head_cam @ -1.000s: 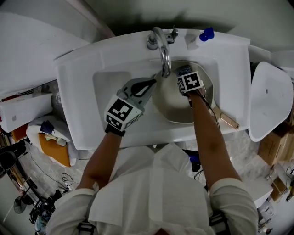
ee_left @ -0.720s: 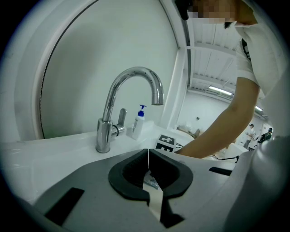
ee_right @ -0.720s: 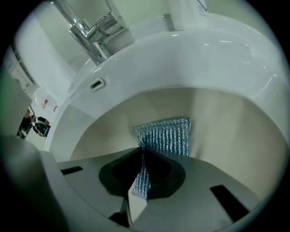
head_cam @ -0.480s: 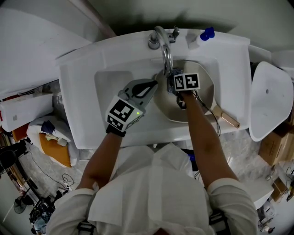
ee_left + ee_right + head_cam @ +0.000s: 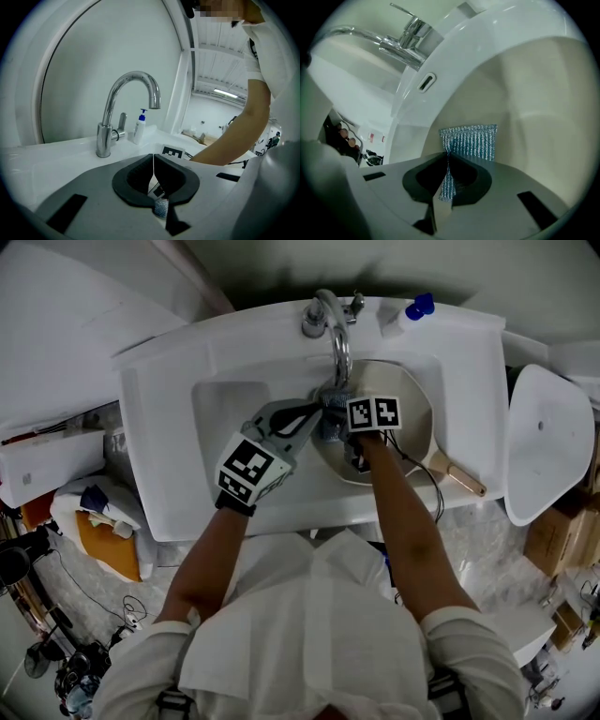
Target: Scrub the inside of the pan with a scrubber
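A chrome faucet [image 5: 335, 334] arches beside a blue-capped bottle [image 5: 409, 315].

Pan [image 5: 412, 418]: round, pale cream inside, upright in sink [image 5: 159, 427] basin, toward sink's right edge. Wooden handle [image 5: 457, 477] sticks out over front-right rim of sink. Pan's left rim pinched in left gripper [image 5: 153, 161].
Scrubber [image 5: 471, 140]: silvery-blue ribbed mesh, rectangular. One edge clamped in right gripper [image 5: 447, 161], rest spread flat against pan's inner wall, left side.
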`<state>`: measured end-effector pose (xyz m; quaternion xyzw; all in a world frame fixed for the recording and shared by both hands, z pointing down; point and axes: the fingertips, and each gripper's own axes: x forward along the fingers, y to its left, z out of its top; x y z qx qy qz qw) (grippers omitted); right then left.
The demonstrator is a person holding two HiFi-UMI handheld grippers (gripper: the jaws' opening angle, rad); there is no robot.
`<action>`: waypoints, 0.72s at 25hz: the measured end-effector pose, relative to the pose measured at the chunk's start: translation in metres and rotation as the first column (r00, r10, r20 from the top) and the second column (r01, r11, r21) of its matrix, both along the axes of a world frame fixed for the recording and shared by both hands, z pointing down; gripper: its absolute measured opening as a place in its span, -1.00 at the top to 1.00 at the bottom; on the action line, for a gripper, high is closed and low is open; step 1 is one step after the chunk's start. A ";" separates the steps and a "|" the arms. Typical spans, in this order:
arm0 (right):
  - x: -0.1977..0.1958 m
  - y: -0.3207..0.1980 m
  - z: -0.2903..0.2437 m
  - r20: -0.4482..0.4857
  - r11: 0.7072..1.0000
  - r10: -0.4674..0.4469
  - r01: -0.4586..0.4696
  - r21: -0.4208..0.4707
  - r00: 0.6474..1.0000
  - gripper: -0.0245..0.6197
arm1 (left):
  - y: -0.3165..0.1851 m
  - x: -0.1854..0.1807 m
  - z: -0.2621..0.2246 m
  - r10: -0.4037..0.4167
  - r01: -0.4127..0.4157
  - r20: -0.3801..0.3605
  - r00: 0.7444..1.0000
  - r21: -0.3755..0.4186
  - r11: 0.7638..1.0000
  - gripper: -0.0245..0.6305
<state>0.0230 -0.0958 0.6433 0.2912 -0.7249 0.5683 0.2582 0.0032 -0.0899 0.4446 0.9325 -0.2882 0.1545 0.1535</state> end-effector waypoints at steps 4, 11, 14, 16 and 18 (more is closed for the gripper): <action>-0.006 0.023 -0.005 0.049 0.996 -0.042 0.046 -0.074 0.998 0.86 | 0.001 0.000 -0.003 0.000 0.000 -0.004 1.000 0.009 1.000 0.86; -0.001 0.073 -0.009 0.006 0.955 -0.260 0.258 -0.144 0.966 0.86 | 0.006 0.004 -0.007 0.011 -0.011 -0.010 1.000 0.017 1.000 0.86; 0.007 0.093 -0.012 -0.008 0.919 -0.353 0.345 -0.189 0.936 0.86 | 0.009 0.008 -0.008 0.021 -0.020 -0.013 1.000 0.023 1.000 0.86; 0.014 0.104 -0.014 -0.019 0.888 -0.420 0.407 -0.214 0.907 0.86 | 0.010 0.011 -0.009 0.026 -0.025 -0.015 1.000 0.027 0.999 0.86; 0.023 0.116 -0.016 -0.041 0.847 -0.496 0.474 -0.240 0.867 0.86 | 0.012 0.013 -0.010 0.030 -0.029 -0.017 0.999 0.030 0.999 0.86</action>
